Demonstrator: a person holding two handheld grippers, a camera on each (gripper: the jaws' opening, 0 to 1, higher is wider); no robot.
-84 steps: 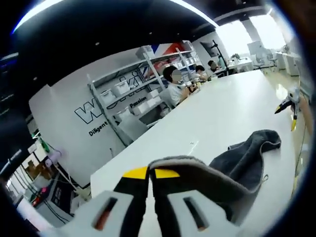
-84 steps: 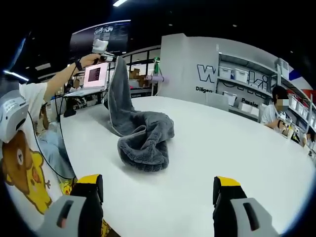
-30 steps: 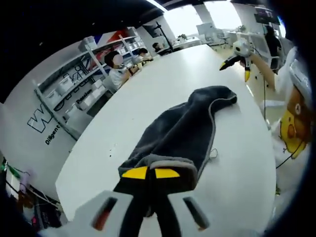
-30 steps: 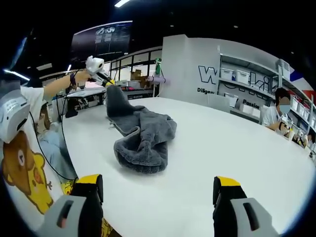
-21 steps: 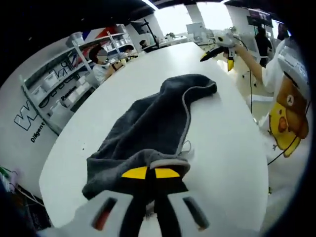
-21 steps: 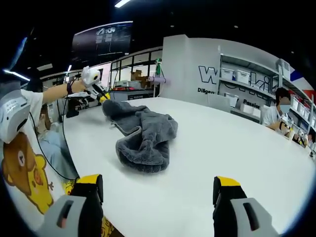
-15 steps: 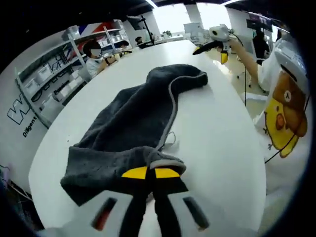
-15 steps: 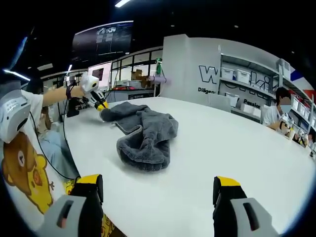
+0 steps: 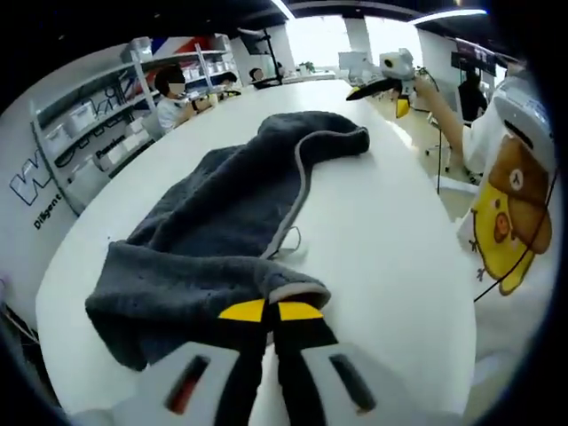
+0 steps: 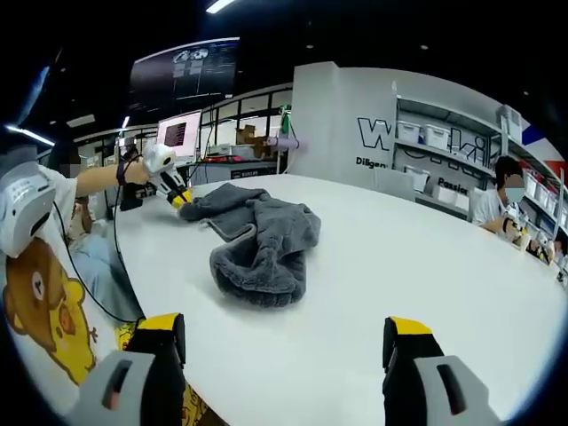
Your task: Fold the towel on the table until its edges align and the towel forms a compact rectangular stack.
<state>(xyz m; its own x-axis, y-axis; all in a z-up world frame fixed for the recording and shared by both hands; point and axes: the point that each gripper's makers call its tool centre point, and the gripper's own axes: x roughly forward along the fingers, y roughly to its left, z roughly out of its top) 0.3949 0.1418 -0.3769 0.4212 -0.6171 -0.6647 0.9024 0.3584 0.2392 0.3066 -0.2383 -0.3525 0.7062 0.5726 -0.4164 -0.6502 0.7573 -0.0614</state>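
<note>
A dark grey towel lies crumpled and stretched out along the white table. My left gripper is shut on one corner of it, low over the table near the edge. In the right gripper view the towel is a lumpy heap in mid-table, with the left gripper holding its far-left corner. My right gripper stands open with nothing between its fingers, well short of the towel. In the left gripper view, a hand holds that right gripper beyond the towel's far end.
Shelves with white bins stand along the back wall. People sit at the table's far end. A person in a white bear T-shirt stands at the table's edge. A lit screen is behind the left hand.
The left gripper has come down with the towel corner from high in the air to just above the table, so the towel lies flatter. The right gripper stays open and still.
</note>
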